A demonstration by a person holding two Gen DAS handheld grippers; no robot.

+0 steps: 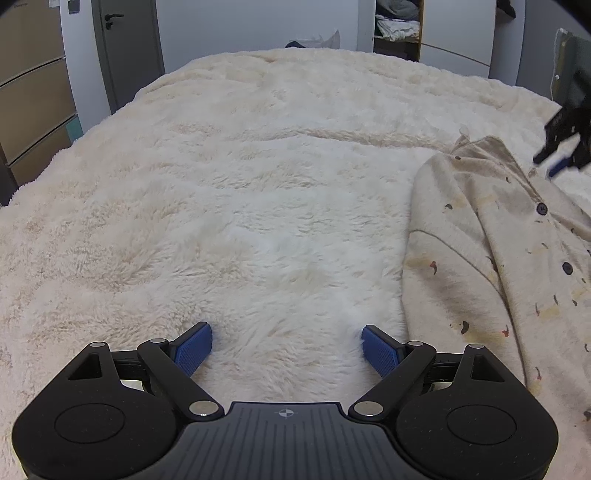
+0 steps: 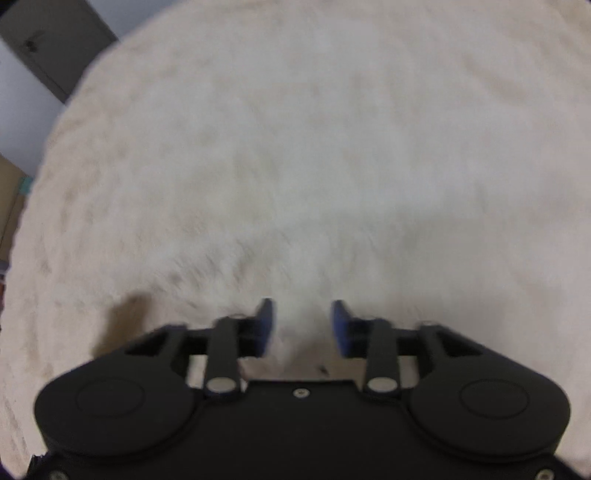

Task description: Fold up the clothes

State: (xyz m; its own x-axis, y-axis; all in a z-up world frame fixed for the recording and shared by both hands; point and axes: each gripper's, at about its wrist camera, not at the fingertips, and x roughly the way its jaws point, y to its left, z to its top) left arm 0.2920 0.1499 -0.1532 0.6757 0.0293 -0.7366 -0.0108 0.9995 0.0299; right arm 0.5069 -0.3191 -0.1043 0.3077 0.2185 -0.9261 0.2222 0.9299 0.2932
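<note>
A fluffy cream blanket [image 1: 258,177] covers the bed and fills most of both views; in the right wrist view it is blurred. At the upper left of the left wrist view stands a grey door [image 1: 127,48] with a dark handle, and left of it a run of tan drawers [image 1: 31,92]. At the upper right, an open wardrobe shelf [image 1: 397,26] holds crumpled laundry.
</note>
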